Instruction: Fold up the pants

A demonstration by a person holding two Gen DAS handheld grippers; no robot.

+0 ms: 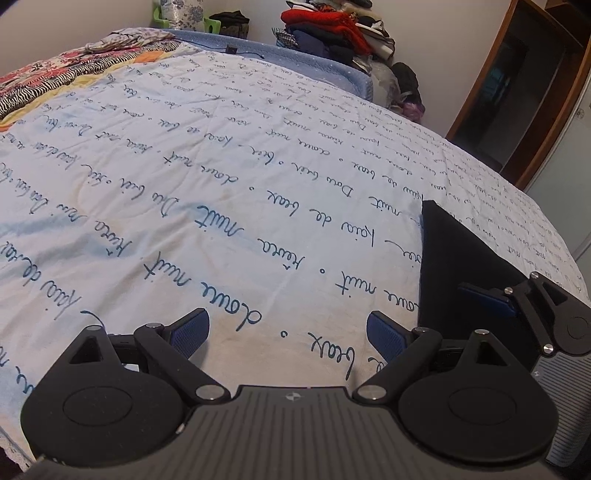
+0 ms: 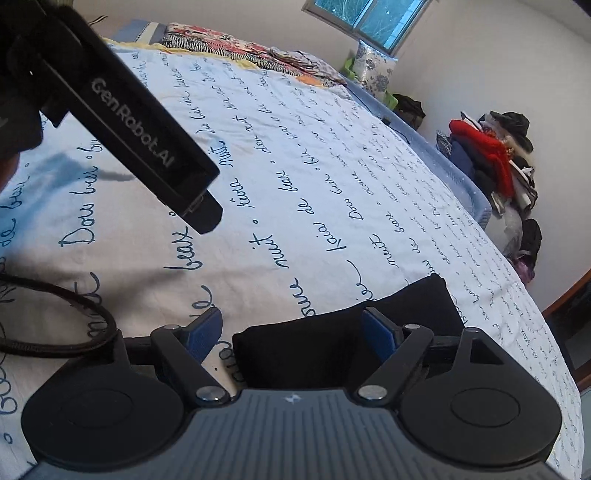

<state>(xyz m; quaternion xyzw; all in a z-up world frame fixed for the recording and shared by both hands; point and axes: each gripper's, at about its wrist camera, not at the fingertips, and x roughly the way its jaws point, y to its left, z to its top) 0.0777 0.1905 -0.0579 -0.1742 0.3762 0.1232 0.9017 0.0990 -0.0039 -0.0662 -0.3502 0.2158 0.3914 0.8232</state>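
Observation:
The black pants (image 2: 332, 343) lie folded into a compact dark block on the white quilt (image 2: 295, 184) with blue script. My right gripper (image 2: 291, 317) stands open over them: its right pad rests above the cloth and its left pad is beside it over the quilt, neither pressing. In the left wrist view the pants (image 1: 454, 266) sit at the right, with one blue finger (image 1: 487, 298) of the right gripper on top of them. My left gripper (image 1: 288, 319) is open over bare quilt to the left of the pants, with nothing between its fingers.
A floral and zebra-print blanket (image 1: 55, 81) lies at the bed's head. A pile of clothes (image 1: 332, 33) is stacked past the bed's far side, beside a wooden door frame (image 1: 517, 110). A black cable (image 2: 66, 325) loops over the quilt, and the left gripper's housing (image 2: 140, 129) hangs above it.

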